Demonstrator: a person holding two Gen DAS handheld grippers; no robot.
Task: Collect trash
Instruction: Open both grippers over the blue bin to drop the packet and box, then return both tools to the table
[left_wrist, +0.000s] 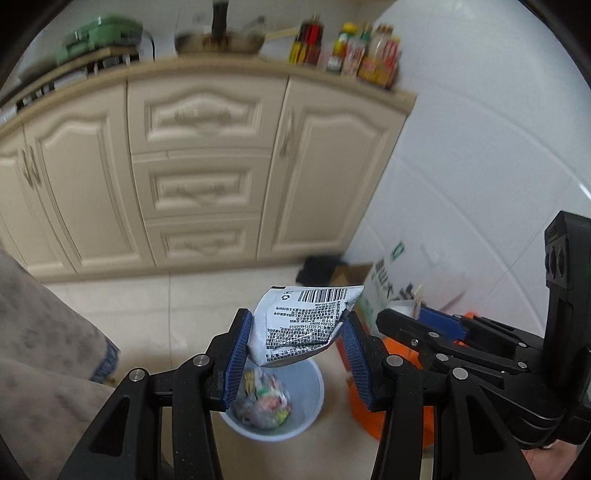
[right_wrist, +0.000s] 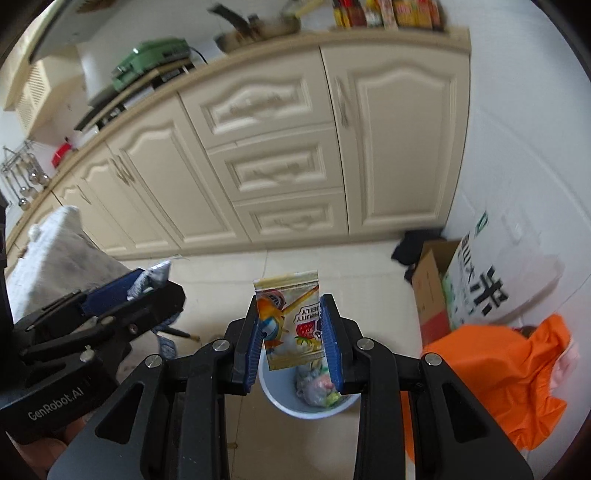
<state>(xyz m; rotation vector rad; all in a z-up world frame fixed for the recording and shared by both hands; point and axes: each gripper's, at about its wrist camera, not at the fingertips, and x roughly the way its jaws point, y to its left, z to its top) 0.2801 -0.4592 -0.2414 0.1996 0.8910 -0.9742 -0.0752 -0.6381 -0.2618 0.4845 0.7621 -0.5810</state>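
My left gripper (left_wrist: 297, 328) is shut on a white wrapper (left_wrist: 303, 323) with a barcode and black print, held above a pale blue trash bin (left_wrist: 306, 417) that holds several crumpled wrappers. My right gripper (right_wrist: 290, 325) is shut on a yellow fruit jelly pouch (right_wrist: 290, 321), held above the same bin (right_wrist: 280, 400). The right gripper also shows in the left wrist view (left_wrist: 417, 317) at the right, and the left gripper shows in the right wrist view (right_wrist: 147, 286) at the left, with the white wrapper (right_wrist: 153, 277) in it.
Cream kitchen cabinets (left_wrist: 207, 177) run along the back. An orange bag (right_wrist: 506, 376), a cardboard box (right_wrist: 430, 288) and a white printed bag (right_wrist: 487, 284) stand at the right by the white wall. A grey cloth (left_wrist: 40, 332) is at the left.
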